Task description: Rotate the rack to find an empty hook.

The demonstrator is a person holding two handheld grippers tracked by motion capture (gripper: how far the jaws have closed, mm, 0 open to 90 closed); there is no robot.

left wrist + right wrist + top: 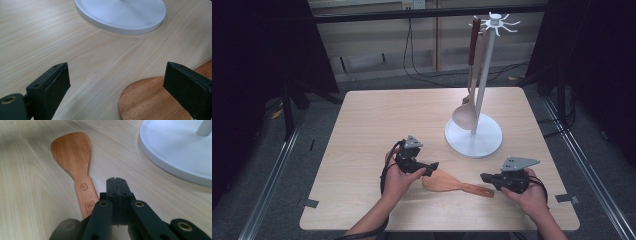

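Left gripper [117, 87]: jaws wide apart, nothing between the pads but bare tabletop; the right-hand jaw in its own view stands over the rounded blade edge of the wooden spatula [150, 100]. Whether it touches the wood cannot be told.

Right gripper [116, 181]: jaws pressed together, pads meeting along a thin seam, gripping nothing. Tips sit just beside the spatula's handle (stamped with a round mark and a small label, too small to read).

Wooden spatula: reddish-brown, lying flat on the table near its front edge, between the two grippers in the high view; blade toward the left gripper, handle toward the right one.

Utensil stand [473, 135]: white, round flat base, upright pole, ring of hooks at the top; stands beyond the spatula, right of the table's middle. A pale wooden spoon [465, 112] hangs from it, bowl down, close to the base.

Table [377, 125]: light wood grain, rounded corners.

Left hand [398, 179] and right hand [527, 192]: each holds its gripper low over the front of the table.
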